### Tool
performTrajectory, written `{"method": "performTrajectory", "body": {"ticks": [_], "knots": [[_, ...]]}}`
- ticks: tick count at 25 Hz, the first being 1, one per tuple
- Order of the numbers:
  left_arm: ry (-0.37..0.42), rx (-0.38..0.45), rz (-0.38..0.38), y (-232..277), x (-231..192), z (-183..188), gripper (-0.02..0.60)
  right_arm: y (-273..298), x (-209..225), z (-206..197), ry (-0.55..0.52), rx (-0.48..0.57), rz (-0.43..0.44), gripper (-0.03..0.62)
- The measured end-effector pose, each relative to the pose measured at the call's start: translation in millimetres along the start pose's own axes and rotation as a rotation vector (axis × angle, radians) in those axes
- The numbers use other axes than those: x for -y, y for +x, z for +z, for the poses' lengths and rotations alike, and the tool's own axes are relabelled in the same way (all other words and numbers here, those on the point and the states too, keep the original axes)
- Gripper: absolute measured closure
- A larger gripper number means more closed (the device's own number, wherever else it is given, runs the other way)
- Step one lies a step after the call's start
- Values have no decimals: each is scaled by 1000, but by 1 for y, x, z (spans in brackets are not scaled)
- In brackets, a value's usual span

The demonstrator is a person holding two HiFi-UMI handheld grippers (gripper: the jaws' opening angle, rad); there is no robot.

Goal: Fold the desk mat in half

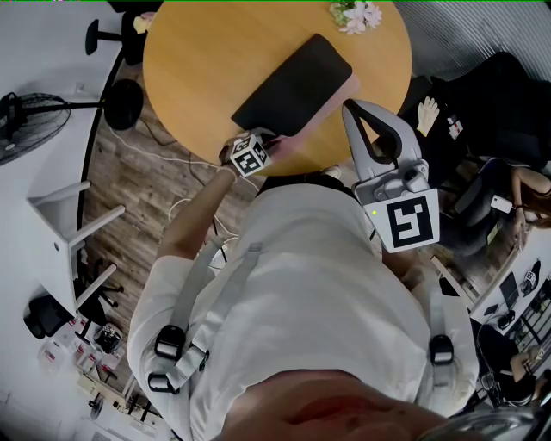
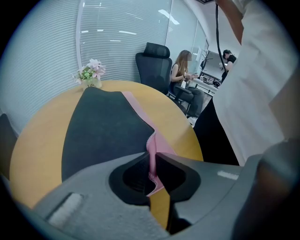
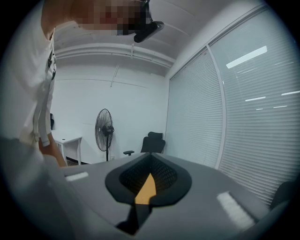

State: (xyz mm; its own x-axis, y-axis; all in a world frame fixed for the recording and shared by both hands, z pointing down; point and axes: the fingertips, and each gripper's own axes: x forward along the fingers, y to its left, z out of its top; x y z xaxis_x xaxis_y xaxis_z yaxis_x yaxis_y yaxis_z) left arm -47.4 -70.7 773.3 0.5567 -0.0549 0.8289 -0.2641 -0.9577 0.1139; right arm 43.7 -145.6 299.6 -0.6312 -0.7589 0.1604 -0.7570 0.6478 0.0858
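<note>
**Firmly pinched: left gripper (image 2: 152, 158) on the mat's edge**

Its jaws stand narrow, clamped on the upturned pink edge of the desk mat (image 2: 105, 133). The mat's dark face lies on the round wooden table (image 1: 198, 60). The right gripper (image 3: 149, 158) is closed and empty, held nearly level at the table's near rim. A small vase of flowers (image 1: 355, 15) stands at the far edge, apart from the mat.

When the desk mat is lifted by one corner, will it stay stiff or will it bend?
Probably floppy: the desk mat curls up in a wavy pink edge where the left claw pinches it. It looks thin, so likely light. The rest lies flat, so it should drape.
</note>
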Motion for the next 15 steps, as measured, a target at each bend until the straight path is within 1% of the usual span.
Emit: {"method": "performTrajectory", "body": {"ticks": [8, 15], "knots": [[31, -13, -33, 7, 15, 0, 538, -4, -3, -3, 8, -4, 3, 589], [35, -15, -41, 9, 24, 0, 537, -7, -3, -4, 13, -11, 0, 589]]}}
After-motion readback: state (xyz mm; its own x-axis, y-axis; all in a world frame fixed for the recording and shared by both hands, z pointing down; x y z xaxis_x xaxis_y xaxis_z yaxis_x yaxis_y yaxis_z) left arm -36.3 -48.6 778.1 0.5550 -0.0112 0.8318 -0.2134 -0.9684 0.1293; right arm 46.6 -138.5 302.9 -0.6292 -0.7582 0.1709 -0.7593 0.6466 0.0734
